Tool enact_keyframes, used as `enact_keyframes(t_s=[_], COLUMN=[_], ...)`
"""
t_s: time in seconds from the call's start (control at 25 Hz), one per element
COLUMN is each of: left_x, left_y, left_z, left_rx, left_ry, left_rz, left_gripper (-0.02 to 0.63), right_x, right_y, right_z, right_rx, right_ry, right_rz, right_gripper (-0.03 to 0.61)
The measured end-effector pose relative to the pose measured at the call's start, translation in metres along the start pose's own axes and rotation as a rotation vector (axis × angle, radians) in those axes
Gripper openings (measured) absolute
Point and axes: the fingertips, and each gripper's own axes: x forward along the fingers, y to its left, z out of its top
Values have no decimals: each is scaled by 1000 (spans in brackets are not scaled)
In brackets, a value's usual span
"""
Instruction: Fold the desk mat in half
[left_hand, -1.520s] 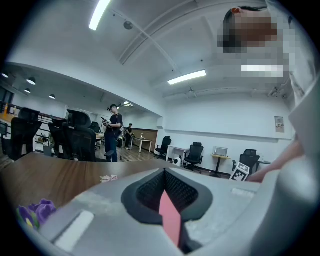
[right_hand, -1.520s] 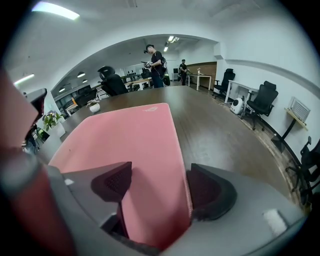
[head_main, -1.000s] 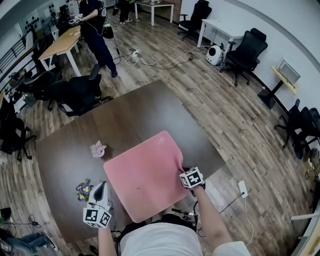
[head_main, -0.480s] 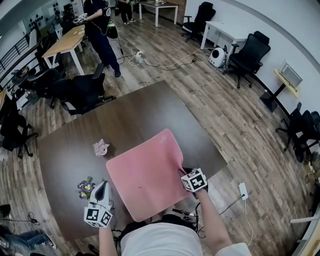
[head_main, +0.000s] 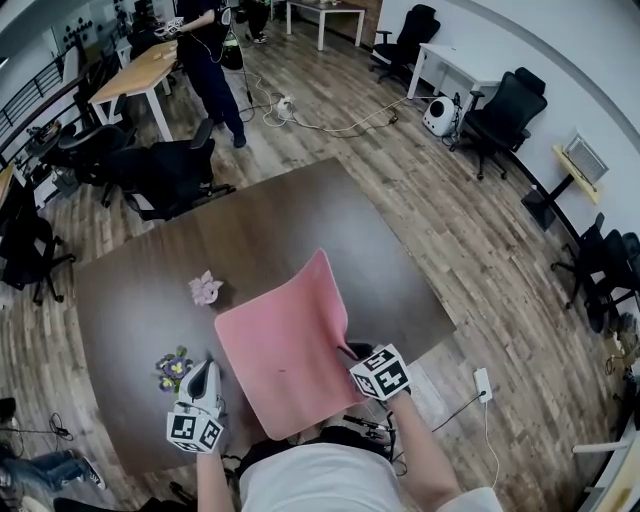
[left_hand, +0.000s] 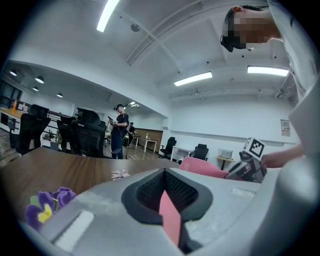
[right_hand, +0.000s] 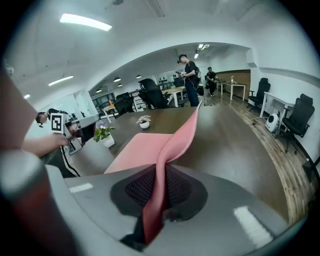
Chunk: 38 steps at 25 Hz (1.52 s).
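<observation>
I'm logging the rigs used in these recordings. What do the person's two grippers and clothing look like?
The left gripper and right gripper both have light grey shells, with black mesh-textured pads at the fingers. Each carries a white cube printed with black square markers. The person wears a white shirt.

The left claw blocks most of the desk mat in the left gripper view.

One mat, two potted flowers
</observation>
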Motion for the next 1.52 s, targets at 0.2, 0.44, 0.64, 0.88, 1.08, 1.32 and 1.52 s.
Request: enact_keyframes(t_s=[0.2,0.44,0.64,0.88,1.08,1.32,1.52], left_x=[-5,-8,-18,-64,-111,-158,-178], left_y=[9,12,17,35,50,66,68], left_z=[-1,-1,4,9,8,3,-4], left_rx=[0,-8,0,-18,-46,-70,-71], left_ry=[-3,-7,-27,-67,-91,-105,-101], left_rz=[6,16,31,163,280,387,420], left_gripper=[3,3,3,3,3,3,3], right_x=[5,19,31,48,64,89,97], right_y=[36,75,104,136,167,194,197], right_z=[12,14,14,17,9,-3,-5], right_rx=[13,-4,-40,-122,-175,-158,-119], right_ry=[-7,11,31,87,160,214,218], right_rz=[87,169,212,292,348,363,342], right_gripper=[37,37,37,37,38,39,40])
